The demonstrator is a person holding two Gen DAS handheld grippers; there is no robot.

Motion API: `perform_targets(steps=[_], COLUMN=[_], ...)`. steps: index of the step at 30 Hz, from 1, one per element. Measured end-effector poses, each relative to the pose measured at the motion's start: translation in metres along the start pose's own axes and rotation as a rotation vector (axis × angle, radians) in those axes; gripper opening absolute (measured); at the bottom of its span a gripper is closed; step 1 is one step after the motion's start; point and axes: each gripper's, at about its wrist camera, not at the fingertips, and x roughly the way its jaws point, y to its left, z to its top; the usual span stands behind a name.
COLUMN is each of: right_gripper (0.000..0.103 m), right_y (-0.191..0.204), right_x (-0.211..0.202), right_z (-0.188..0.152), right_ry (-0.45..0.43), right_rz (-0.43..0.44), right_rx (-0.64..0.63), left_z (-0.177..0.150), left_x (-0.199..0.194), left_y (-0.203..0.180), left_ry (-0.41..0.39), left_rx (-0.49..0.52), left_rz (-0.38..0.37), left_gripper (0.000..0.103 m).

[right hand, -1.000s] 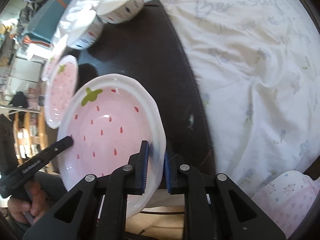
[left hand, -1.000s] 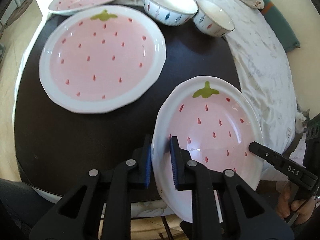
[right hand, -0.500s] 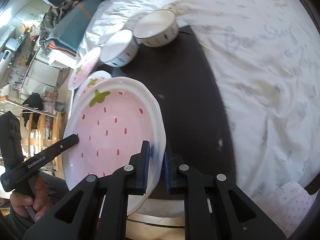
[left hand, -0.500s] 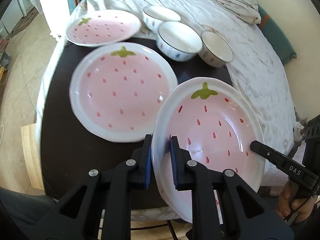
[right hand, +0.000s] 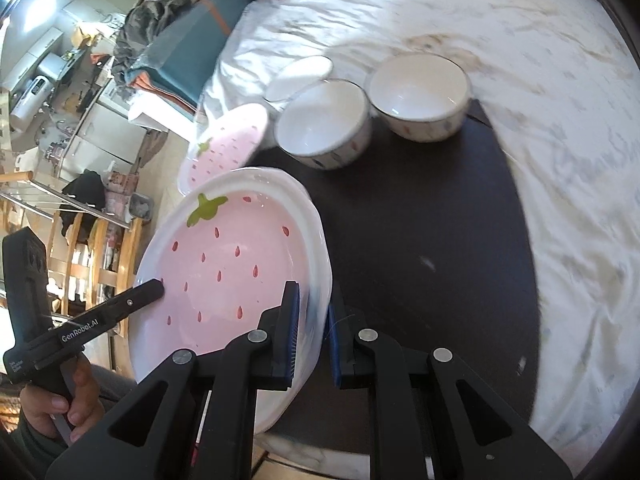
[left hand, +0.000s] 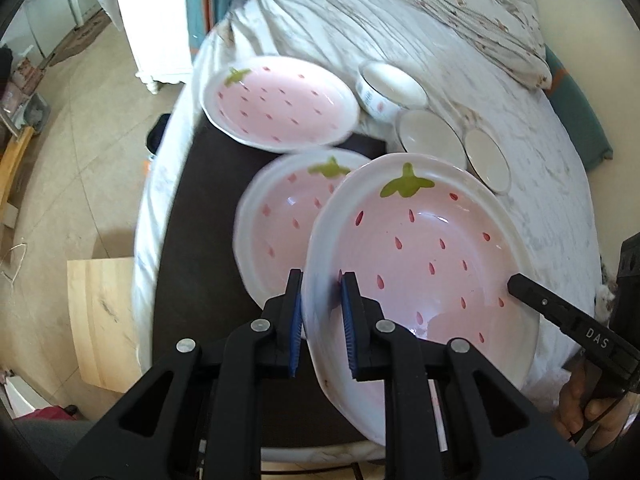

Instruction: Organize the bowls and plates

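- Held pink strawberry-pattern ceramic plate point(left hand: 424, 248) has risen and shifted left since 1 s ago; it now overlaps the second strawberry plate point(left hand: 276, 228) on the dark tabletop point(left hand: 200, 240).
- Left gripper point(left hand: 320, 312) and right gripper point(right hand: 310, 316) both clamp its rim, on opposite sides.
- Second plate half hidden; third strawberry plate point(left hand: 280, 104) blurred.
- Three white bowls point(right hand: 324, 128) behind, on the table's far edge beside white bedding point(right hand: 520, 40); tiled floor point(left hand: 80, 160) left.

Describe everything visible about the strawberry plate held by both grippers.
The held plate is a glossy, ceramic-looking dish: white rim, pink well, red seed marks, green stem. It is tilted and lifted over another strawberry plate. The left gripper and right gripper clamp opposite rim edges.
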Motion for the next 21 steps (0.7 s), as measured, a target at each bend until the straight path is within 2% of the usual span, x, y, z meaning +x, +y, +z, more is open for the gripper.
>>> perform_targets(steps=[11, 21], right_gripper=[0.015, 0.015], right_y=[0.041, 0.037], right_x=[0.046, 0.077], right_z=[0.035, 0.039], right_ry=[0.018, 0.071], right_rz=[0.011, -0.035], right_rx=[-0.063, -0.07], left_z=[0.045, 0.05], left_x=[0.02, 0.056], left_y=[0.044, 0.053], left_ry=[-0.019, 0.021], left_rx=[-0.046, -0.047], left_rz=[0.044, 0.044], left_gripper=[0.015, 0.016])
